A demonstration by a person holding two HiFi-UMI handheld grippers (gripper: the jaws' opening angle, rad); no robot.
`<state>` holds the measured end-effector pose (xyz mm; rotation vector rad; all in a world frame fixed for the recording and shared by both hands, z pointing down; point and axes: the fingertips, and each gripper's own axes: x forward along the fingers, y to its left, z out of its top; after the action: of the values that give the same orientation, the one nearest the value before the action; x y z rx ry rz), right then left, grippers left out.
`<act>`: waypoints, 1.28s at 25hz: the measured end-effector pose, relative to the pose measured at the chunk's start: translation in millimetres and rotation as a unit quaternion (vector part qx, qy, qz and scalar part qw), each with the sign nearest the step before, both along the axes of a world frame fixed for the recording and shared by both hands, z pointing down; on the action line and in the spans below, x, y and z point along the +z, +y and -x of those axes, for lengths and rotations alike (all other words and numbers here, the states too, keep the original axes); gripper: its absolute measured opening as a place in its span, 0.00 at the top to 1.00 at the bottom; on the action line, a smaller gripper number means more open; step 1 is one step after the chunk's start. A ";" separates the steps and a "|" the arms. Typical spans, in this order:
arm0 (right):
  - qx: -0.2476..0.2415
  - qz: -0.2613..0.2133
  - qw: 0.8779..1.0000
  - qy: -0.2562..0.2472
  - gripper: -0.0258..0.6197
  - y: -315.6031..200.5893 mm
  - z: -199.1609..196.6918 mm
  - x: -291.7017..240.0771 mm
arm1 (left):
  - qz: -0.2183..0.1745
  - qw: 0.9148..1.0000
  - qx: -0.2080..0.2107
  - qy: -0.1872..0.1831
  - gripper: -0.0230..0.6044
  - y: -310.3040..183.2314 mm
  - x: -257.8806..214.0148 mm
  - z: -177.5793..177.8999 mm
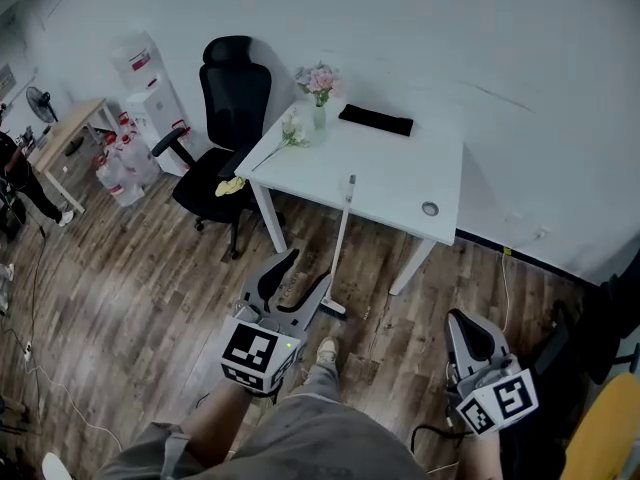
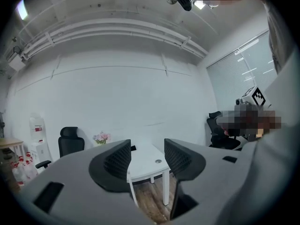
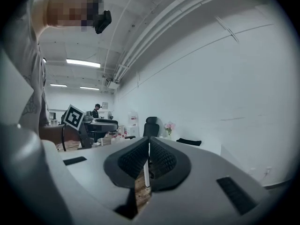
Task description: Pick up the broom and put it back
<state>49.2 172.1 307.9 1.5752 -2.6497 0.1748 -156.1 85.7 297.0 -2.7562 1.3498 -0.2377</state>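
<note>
The broom (image 1: 343,233) stands leaning against the front edge of the white table (image 1: 400,183), its thin pale handle running down to a head on the wood floor. My left gripper (image 1: 305,273) is low in front of it, just left of the handle's lower end, open with nothing between the fingers; in the left gripper view (image 2: 147,158) the wide gap shows only the table beyond. My right gripper (image 1: 466,326) hangs further right, apart from the broom and shut on nothing. In the right gripper view (image 3: 147,161) its pads nearly meet, with only a thin slit between them.
A black office chair (image 1: 225,118) with a yellow cloth (image 1: 231,186) on its seat stands left of the table. A flower vase (image 1: 319,86) and a flat black item (image 1: 375,120) rest on the tabletop. A water dispenser (image 1: 150,93), bottles and a wooden desk (image 1: 65,133) are far left.
</note>
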 end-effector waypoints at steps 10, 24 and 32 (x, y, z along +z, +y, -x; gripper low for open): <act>0.040 0.057 0.997 0.015 0.91 -147.9 -8.7 32.1 | 0.071 0.997 0.020 -0.035 0.60 -156.6 53.4 -11.8; 0.049 0.117 0.992 0.003 0.91 -282.1 -12.1 85.1 | 0.136 0.986 0.047 -0.087 0.60 -290.6 140.7 -47.6; 0.046 0.149 0.988 0.002 0.91 -303.0 -36.3 117.3 | 0.176 0.979 0.025 -0.104 0.59 -307.1 176.0 -53.9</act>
<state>85.5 -130.9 425.2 1.5928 -2.4072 0.5425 -102.1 -221.3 473.0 -2.9268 1.2891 -0.8109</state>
